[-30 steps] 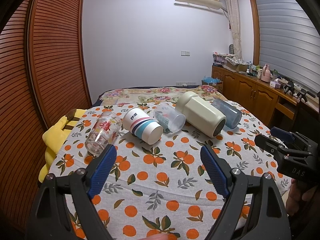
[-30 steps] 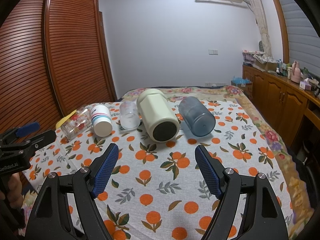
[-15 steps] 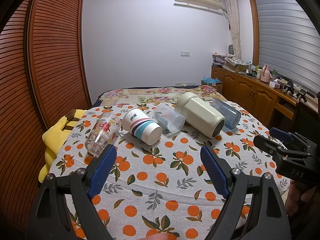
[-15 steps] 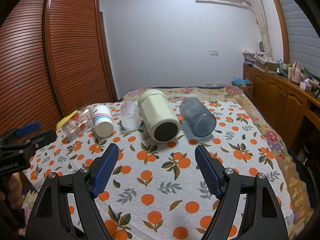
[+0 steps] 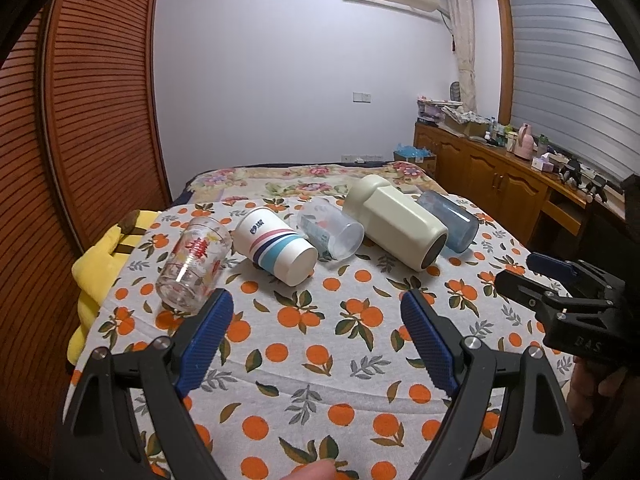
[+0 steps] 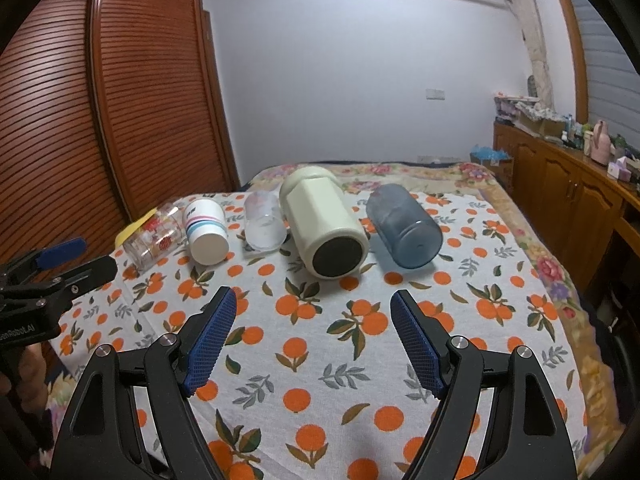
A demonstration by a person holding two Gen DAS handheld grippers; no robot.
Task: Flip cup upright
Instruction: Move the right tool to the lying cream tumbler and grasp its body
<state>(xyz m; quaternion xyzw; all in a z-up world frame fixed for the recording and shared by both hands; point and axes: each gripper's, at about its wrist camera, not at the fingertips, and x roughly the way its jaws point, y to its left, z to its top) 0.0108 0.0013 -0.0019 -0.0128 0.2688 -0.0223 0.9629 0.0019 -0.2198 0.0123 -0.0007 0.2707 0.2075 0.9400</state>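
Observation:
Several cups lie on their sides in a row on the orange-print cloth: a clear glass with red print (image 5: pixel 194 262) (image 6: pixel 154 238), a white cup with pink and blue stripes (image 5: pixel 276 246) (image 6: pixel 206 230), a clear plastic cup (image 5: pixel 332 230) (image 6: pixel 264 224), a large cream cup (image 5: pixel 396 222) (image 6: pixel 324 228) and a blue-grey tumbler (image 5: pixel 450 220) (image 6: pixel 402 226). My left gripper (image 5: pixel 316 336) is open and empty, short of the glass and striped cup. My right gripper (image 6: pixel 314 336) is open and empty, in front of the cream cup.
The orange-print cloth (image 6: pixel 320 360) covers a table in front of a floral bed (image 5: pixel 304 178). A yellow cloth (image 5: pixel 98 268) hangs at the left edge. Wooden louvred doors (image 6: pixel 120 100) stand left. A wooden cabinet (image 5: pixel 500 184) with clutter runs along the right.
Both grippers have drifted slightly nearer the cups. Both stay open and no cup has moved.

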